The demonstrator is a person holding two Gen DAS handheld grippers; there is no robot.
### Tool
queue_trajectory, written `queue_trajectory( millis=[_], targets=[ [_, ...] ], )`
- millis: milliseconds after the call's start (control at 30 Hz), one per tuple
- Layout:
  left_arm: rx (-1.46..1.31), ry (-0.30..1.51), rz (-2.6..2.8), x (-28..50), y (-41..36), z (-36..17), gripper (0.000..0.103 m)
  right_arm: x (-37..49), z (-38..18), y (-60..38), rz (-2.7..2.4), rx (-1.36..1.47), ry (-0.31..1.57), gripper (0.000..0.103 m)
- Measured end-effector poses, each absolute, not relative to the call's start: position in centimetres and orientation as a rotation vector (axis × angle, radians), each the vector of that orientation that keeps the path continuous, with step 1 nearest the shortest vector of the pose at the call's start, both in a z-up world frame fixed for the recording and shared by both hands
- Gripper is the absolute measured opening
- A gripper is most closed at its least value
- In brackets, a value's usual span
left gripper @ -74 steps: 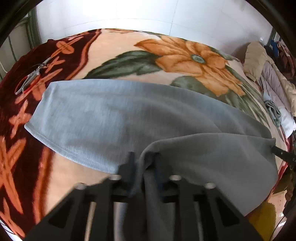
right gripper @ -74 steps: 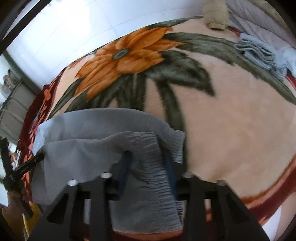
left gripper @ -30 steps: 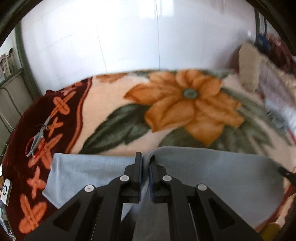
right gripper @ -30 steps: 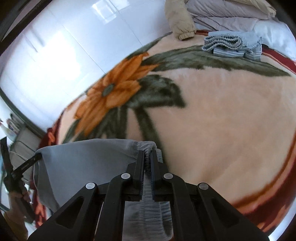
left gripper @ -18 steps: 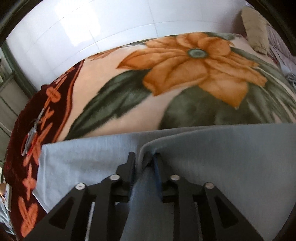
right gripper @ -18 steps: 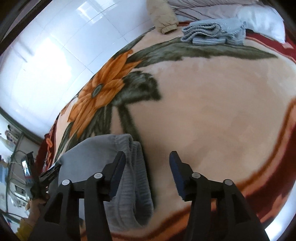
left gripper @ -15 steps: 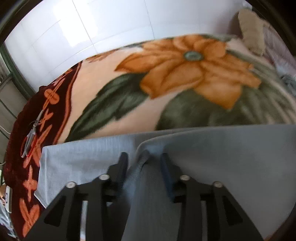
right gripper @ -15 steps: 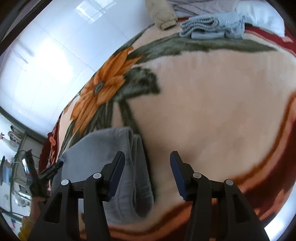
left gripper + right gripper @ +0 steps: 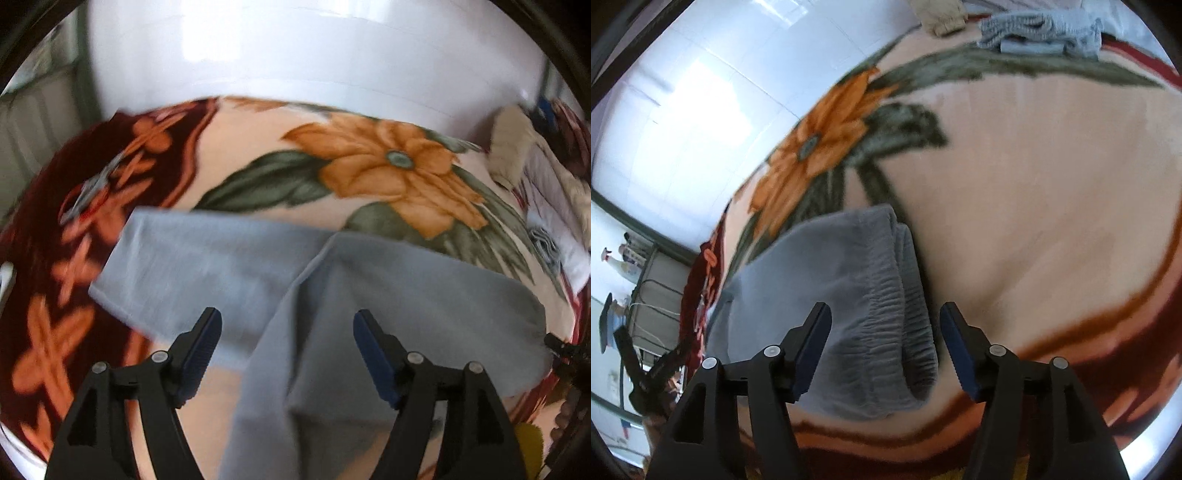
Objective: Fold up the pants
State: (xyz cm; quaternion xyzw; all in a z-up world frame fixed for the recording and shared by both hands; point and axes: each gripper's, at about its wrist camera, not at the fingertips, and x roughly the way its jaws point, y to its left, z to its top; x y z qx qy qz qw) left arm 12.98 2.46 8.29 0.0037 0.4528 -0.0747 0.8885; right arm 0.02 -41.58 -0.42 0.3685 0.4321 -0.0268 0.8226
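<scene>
The grey-blue pants (image 9: 388, 295) lie folded lengthwise on a flowered blanket (image 9: 258, 140). In the left wrist view the leg ends spread to the left and a fold ridge runs down between my fingers. My left gripper (image 9: 286, 328) is open and empty just above the cloth. In the right wrist view the ribbed waistband (image 9: 886, 295) lies doubled on the blanket (image 9: 1034, 221). My right gripper (image 9: 884, 325) is open and empty over the waistband. The other gripper (image 9: 650, 373) shows at the far left.
A pair of scissors (image 9: 88, 192) lies on the dark red border at the left. Folded grey clothes (image 9: 1038, 33) and a beige garment (image 9: 940, 14) lie at the far right end. White tiled wall stands behind the bed. The blanket's front edge is close under both grippers.
Both grippers were shut on the pants a second ago, lowered the fold onto the blanket, and have opened wide and let go. The pants now rest folded.
</scene>
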Motion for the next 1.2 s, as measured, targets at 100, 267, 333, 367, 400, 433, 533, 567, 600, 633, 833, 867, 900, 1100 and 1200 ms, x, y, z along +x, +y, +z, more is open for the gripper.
queue_trajectory(
  millis=[100, 267, 333, 367, 400, 433, 533, 567, 600, 633, 833, 867, 900, 1100, 1200],
  targets=[
    [-0.037, 0.988, -0.105, 12.6, 4.7, 6.6, 0.077, 1.2, -1.4, -40.9, -0.066, 0.755, 0.945, 0.062],
    [-0.153, 0.987, 0.026, 12.8, 8.8, 4.8, 0.077, 1.9, -1.3, -39.1, -0.089, 0.648, 0.936, 0.075],
    [-0.223, 0.986, 0.055, 13.2, 10.6, 4.4, 0.077, 2.2, -1.1, -38.3, -0.104, 0.593, 0.948, 0.076],
    [-0.257, 0.983, 0.069, 13.3, 11.5, 4.2, 0.077, 2.4, -1.1, -38.0, -0.108, 0.576, 0.957, 0.076],
    [-0.288, 0.977, 0.084, 13.4, 12.4, 4.1, 0.077, 2.5, -1.0, -37.9, -0.105, 0.574, 0.960, 0.076],
    [-0.311, 0.974, 0.096, 13.6, 13.1, 4.0, 0.077, 2.6, -1.0, -37.8, -0.098, 0.581, 0.960, 0.075],
    [-0.368, 0.961, 0.182, 14.2, 15.2, 3.8, 0.077, 2.7, -0.8, -37.7, -0.103, 0.585, 0.949, 0.060],
    [-0.400, 0.956, 0.187, 14.5, 15.8, 3.7, 0.077, 2.6, -0.8, -37.6, -0.102, 0.596, 0.937, 0.056],
    [-0.431, 0.953, 0.182, 14.9, 16.3, 3.6, 0.077, 2.5, -0.9, -37.5, -0.098, 0.616, 0.927, 0.048],
    [-0.471, 0.949, 0.171, 15.5, 16.8, 3.4, 0.077, 2.4, -0.9, -37.5, -0.088, 0.638, 0.917, 0.039],
    [-0.572, 0.948, 0.192, 18.6, 18.6, 2.0, 0.072, 1.9, -0.1, -37.1, -0.062, 0.667, 0.878, 0.026],
    [-0.591, 0.940, 0.166, 18.8, 18.7, 2.0, 0.056, 1.8, 0.1, -37.4, -0.059, 0.680, 0.871, 0.026],
    [-0.599, 0.951, 0.131, 19.2, 18.7, 1.8, 0.025, 1.8, 0.4, -37.6, -0.056, 0.695, 0.866, 0.026],
    [-0.491, 0.944, 0.112, 18.5, 17.8, 3.0, 0.008, 2.7, 3.5, -39.1, -0.007, 0.699, 0.852, 0.025],
    [-0.437, 0.912, 0.106, 16.8, 17.0, 5.0, 0.007, 3.4, 6.1, -40.0, -0.002, 0.651, 0.854, 0.024]
  ],
)
